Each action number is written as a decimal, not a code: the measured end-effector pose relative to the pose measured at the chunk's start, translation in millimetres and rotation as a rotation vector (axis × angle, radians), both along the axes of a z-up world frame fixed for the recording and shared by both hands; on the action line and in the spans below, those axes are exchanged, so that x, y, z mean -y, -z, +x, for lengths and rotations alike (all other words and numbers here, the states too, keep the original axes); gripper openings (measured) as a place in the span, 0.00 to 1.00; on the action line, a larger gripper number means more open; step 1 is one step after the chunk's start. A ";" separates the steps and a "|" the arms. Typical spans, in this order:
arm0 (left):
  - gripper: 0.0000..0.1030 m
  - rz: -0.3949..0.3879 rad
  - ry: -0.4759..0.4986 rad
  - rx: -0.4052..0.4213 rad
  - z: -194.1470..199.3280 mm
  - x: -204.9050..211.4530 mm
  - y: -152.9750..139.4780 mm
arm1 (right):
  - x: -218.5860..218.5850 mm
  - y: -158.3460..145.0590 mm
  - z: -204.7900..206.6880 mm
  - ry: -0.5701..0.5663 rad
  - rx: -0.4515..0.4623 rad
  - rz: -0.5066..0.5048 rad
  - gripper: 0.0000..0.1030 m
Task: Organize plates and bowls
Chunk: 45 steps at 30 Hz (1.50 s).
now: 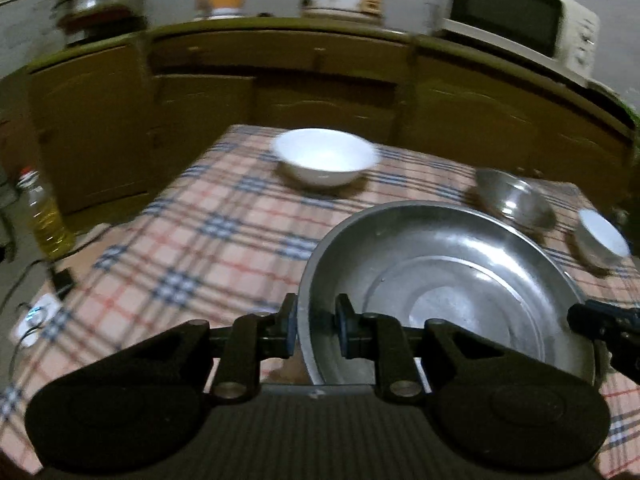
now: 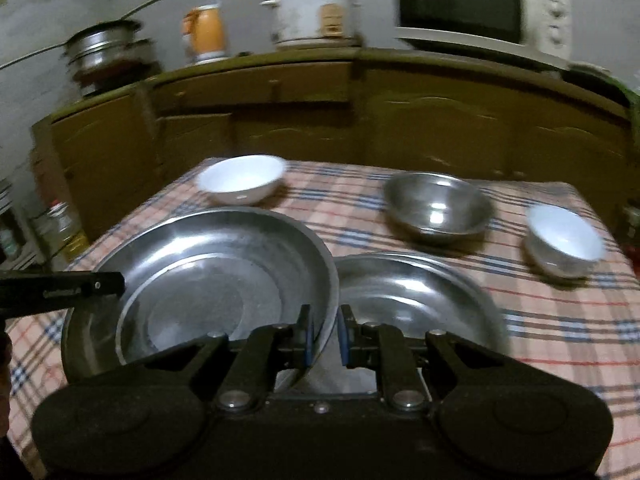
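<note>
Both grippers carry one large steel plate above the checked tablecloth. My left gripper is shut on its left rim, and my right gripper is shut on its right rim. The same plate fills the left of the right wrist view. A second steel plate lies on the cloth just right of it. Farther back stand a large white bowl, a steel bowl and a small white bowl. The left wrist view also has the large white bowl and steel bowl.
Brown cabinets run behind the table, topped by a microwave, a rice cooker, an orange jug and stacked steel pots. An oil bottle and a power strip sit on the floor at left.
</note>
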<state>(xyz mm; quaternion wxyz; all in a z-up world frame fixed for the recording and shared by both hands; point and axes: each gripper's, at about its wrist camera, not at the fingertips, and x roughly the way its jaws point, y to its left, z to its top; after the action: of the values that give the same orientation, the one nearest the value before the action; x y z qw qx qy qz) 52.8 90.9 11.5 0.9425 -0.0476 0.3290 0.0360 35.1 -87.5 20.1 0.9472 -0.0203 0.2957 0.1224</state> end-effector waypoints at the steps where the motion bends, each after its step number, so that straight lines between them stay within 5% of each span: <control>1: 0.20 0.002 0.020 0.001 2.5 10.0 0.1 | 9.6 -0.5 -0.1 0.019 0.003 -0.004 0.17; 14: 0.20 0.053 0.181 -0.045 40.1 101.3 25.8 | 104.4 24.9 21.1 0.208 -0.046 0.008 0.17; 31: 0.21 0.089 0.178 -0.030 62.3 117.0 37.5 | 110.7 47.9 52.0 0.219 -0.086 -0.011 0.17; 45: 0.36 0.115 0.189 -0.017 73.0 116.5 38.9 | 109.3 51.5 65.8 0.196 -0.118 0.007 0.18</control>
<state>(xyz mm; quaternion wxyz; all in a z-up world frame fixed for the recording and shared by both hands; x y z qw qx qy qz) 125.8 -25.6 -27.4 0.9399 0.0378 0.3376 -0.0337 100.9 -196.8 -31.4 0.9356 0.0191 0.3513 0.0312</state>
